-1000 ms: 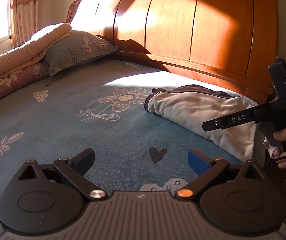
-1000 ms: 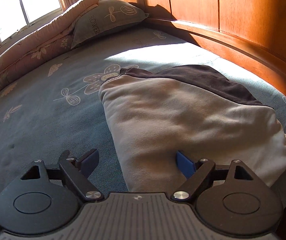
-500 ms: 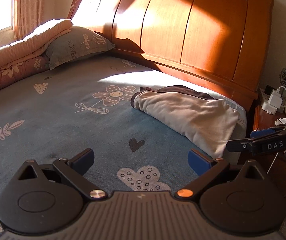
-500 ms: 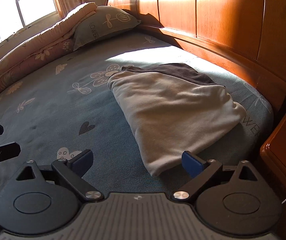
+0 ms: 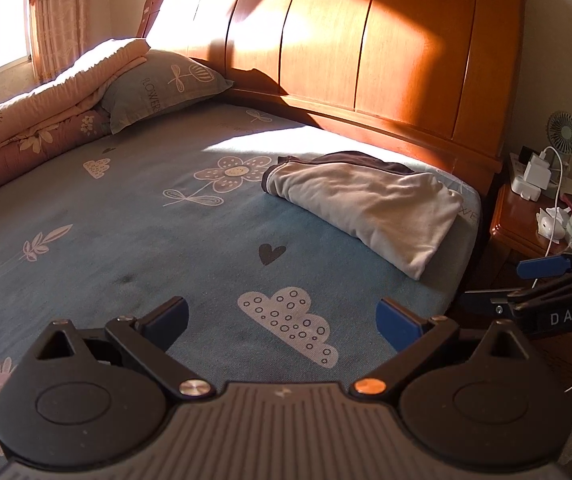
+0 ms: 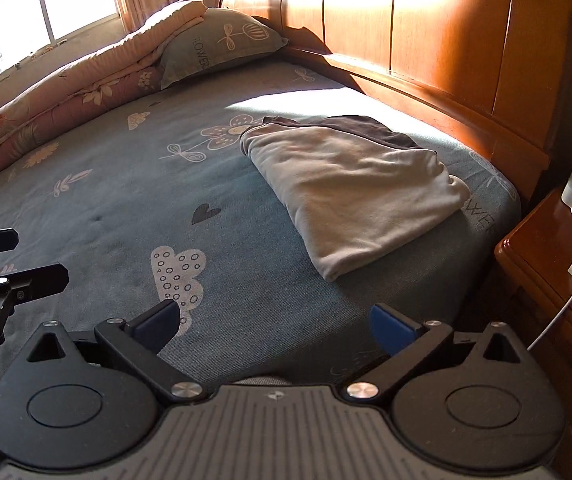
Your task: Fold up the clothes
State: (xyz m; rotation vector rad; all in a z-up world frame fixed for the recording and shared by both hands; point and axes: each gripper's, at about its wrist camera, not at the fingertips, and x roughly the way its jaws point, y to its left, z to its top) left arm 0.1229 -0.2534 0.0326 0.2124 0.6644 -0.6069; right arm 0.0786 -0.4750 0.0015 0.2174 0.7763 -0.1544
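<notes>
Since 1.0 s ago both tools are drawn back from the garment [image 6: 350,188]: the right tool [image 6: 273,326], then with its right finger at the cloth edge, now sits well short of it; the left-wrist view now takes in far more of the bed [image 5: 125,248].

**State**
- Garment: beige w/ dark layer showing along the far edge. Lies as a flat, compact folded bundle on the bed, near the headboard [image 6: 446,40] and the nightstand-side edge.
- Right tool: jaws wide apart, nothing held.
- Left tool [image 5: 281,320]: jaws wide apart, nothing held.

**Key relation**
- Garment lies ahead of both tools: ahead-right of the left tool, ahead and slightly right of the right tool.
- Long axis runs diagonally, from the far-left end near the flower print to the near-right end at the bed corner.
- Near-right end points toward the right tool; judged the nearer tool. Left tool is farther, over the cloud print [image 5: 290,324].

**Stage (judgement)**
- Bundle reads as already folded. Scene fits either a finished fold w/ tools retracted, or a pause before one more fold. Frames do not settle which.
</notes>
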